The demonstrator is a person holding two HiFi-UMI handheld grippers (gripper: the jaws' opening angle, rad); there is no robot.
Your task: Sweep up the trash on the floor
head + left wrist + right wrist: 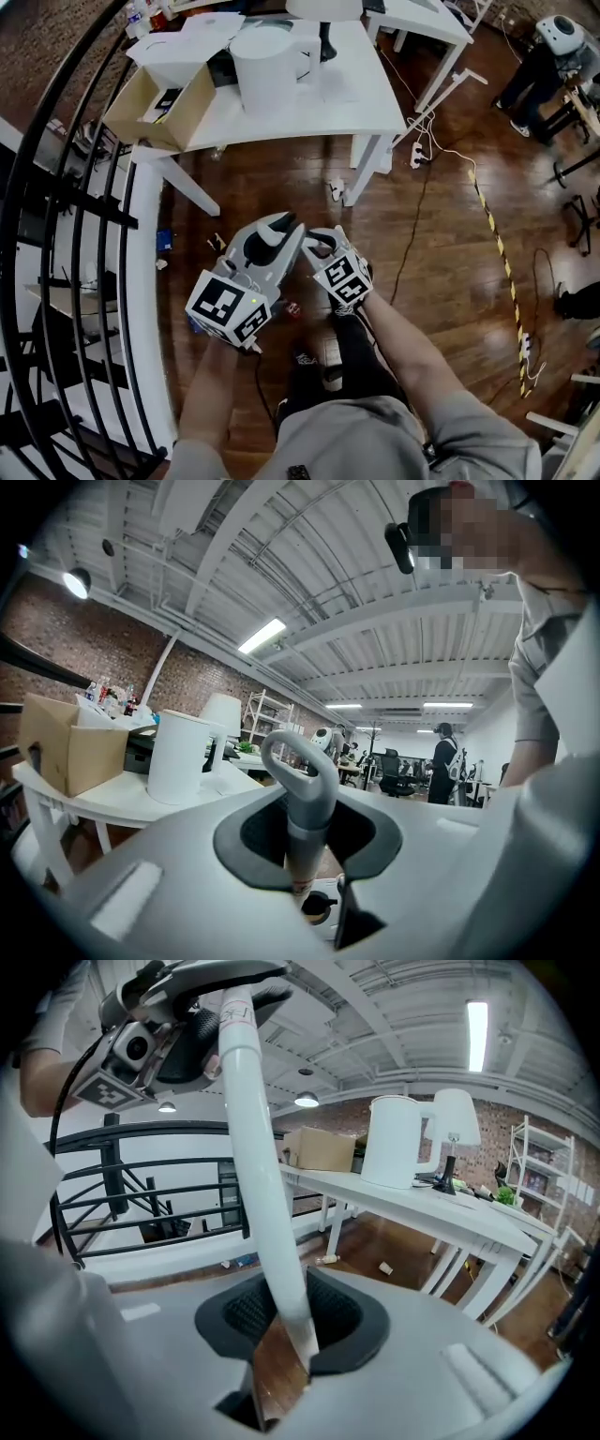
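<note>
I hold one broom with both grippers. Its white pole (255,1157) rises through my right gripper (291,1326), whose pads press on it. The pole's grey loop end (302,771) stands between the jaws of my left gripper (305,841), which is shut on it higher up. In the head view the left gripper (272,234) and right gripper (321,246) sit close together above the wooden floor. Trash lies there: a white scrap (336,188) by the table leg, a blue piece (164,240), small bits (217,243) and a red bit (292,307). The broom head is hidden.
A white table (375,103) ahead carries a cardboard box (159,108), a white cylinder (264,66) and a lamp. A black railing (84,244) and white ledge run along the left. Cables, a power strip (417,155) and striped tape (497,244) cross the floor at right. A person stands far right.
</note>
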